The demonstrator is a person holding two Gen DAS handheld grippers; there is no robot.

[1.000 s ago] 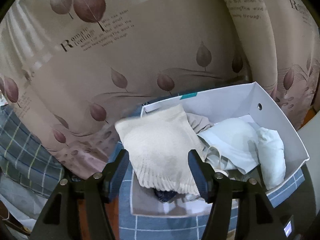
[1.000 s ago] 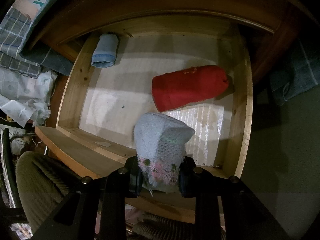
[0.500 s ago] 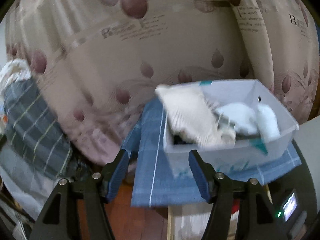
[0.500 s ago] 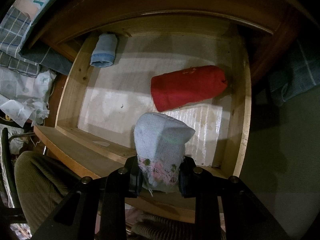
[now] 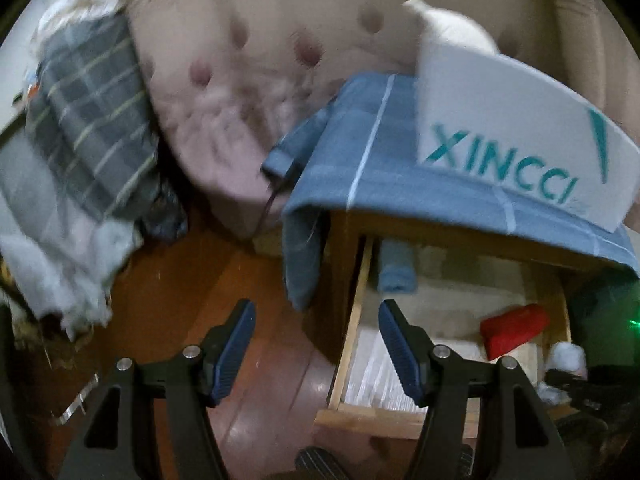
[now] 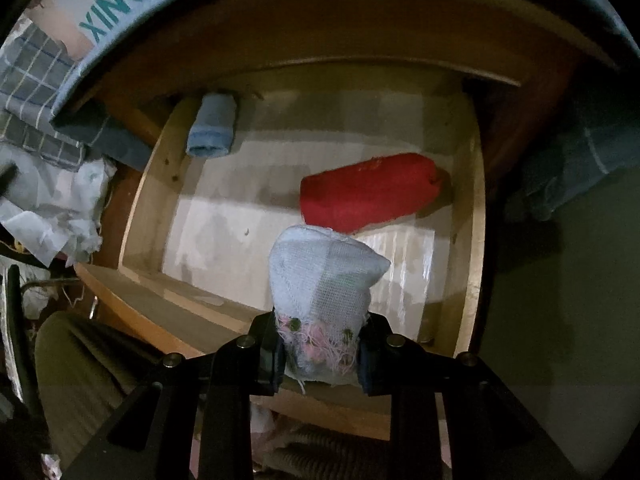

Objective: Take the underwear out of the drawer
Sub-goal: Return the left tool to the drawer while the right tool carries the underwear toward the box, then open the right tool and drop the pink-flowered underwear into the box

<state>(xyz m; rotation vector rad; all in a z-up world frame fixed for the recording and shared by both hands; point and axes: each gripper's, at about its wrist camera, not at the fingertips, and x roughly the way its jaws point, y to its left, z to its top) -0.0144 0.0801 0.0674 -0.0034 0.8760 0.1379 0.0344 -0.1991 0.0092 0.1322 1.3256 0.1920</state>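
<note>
My right gripper point(image 6: 320, 350) is shut on a pale blue mesh underwear roll point(image 6: 320, 276) with pink trim, held above the front of the open wooden drawer point(image 6: 474, 208). A red roll point(image 6: 368, 192) and a small blue roll point(image 6: 212, 128) lie inside the drawer. My left gripper point(image 5: 314, 322) is open and empty, over the floor beside the drawer's left wall point(image 5: 356, 312). The blue roll point(image 5: 396, 268) and red roll point(image 5: 514, 330) also show there. A cream underwear piece point(image 5: 452, 28) pokes out of the white box point(image 5: 512, 132).
The white box stands on a blue checked cloth point(image 5: 360, 168) over the cabinet top. A leaf-print quilt point(image 5: 248, 60) lies behind it and a grey plaid blanket point(image 5: 88, 112) is at left. Brown wood floor point(image 5: 200, 280) lies below the left gripper.
My left gripper has pulled back and down from the white box, leaving the cream piece in it, and now faces the floor and drawer. The right gripper rose slightly with the pale blue roll.
</note>
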